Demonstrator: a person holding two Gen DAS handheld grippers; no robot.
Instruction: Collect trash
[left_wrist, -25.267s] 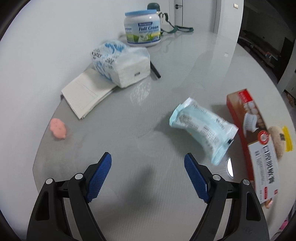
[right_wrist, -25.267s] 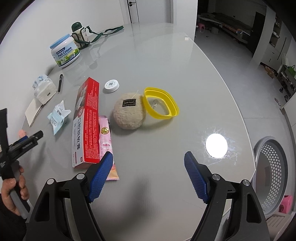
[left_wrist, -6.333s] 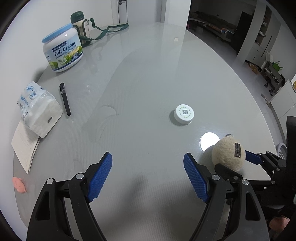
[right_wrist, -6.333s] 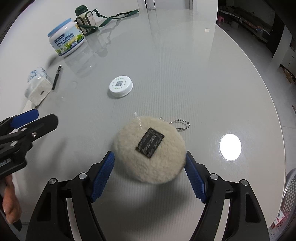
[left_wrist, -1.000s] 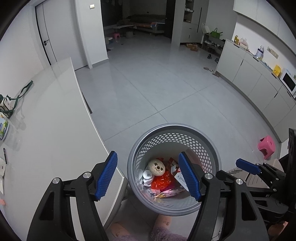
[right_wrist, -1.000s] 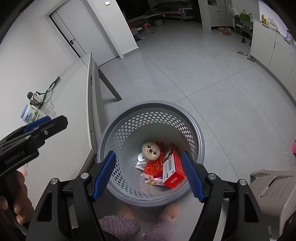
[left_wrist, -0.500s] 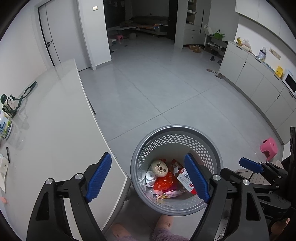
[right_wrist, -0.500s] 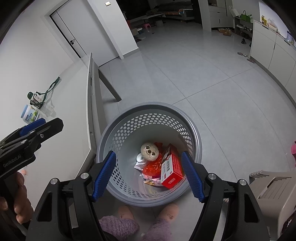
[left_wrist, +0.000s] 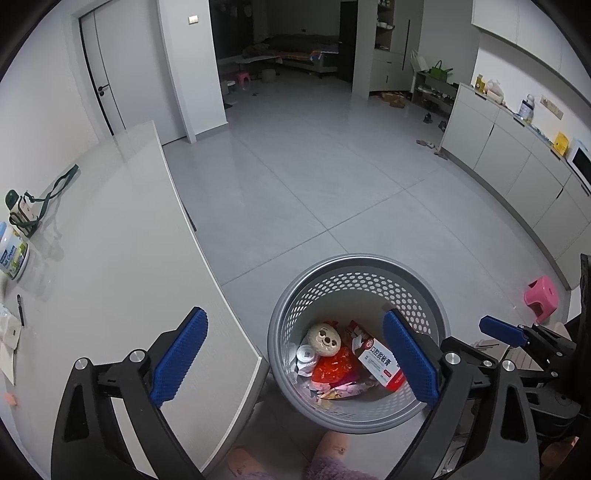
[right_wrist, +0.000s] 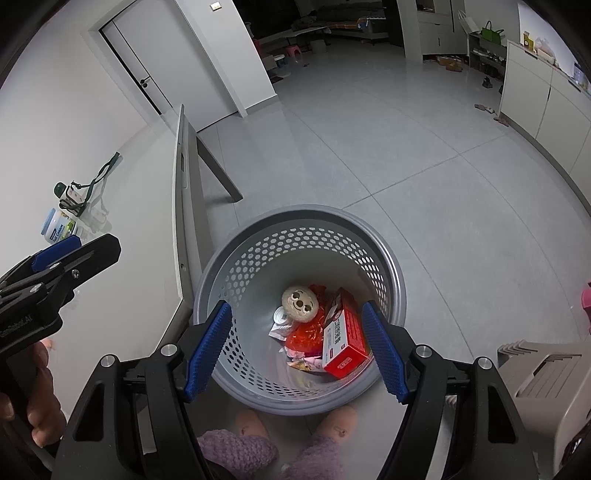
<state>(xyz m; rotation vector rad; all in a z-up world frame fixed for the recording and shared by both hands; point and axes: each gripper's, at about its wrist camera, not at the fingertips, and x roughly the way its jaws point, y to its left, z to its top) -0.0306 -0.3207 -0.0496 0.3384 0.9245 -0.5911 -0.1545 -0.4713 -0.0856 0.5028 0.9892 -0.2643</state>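
The trash, a red box (right_wrist: 343, 341) and a round plush toy (right_wrist: 300, 300), lies in the grey basket (right_wrist: 295, 225) on the floor, my left hand-held gripper (left_wrist: 295, 358) has just opened and, like the right hand-held gripper (right_wrist: 295, 336), is spread and empty, so I should lift both clear before returning to the worktop (left_wrist: 110, 236).

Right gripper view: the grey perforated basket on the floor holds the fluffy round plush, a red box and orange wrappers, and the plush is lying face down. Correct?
Not quite. The plush lies face up: its eyes and nose show in the right wrist view. It does sit in the grey basket beside the red box and orange wrappers.
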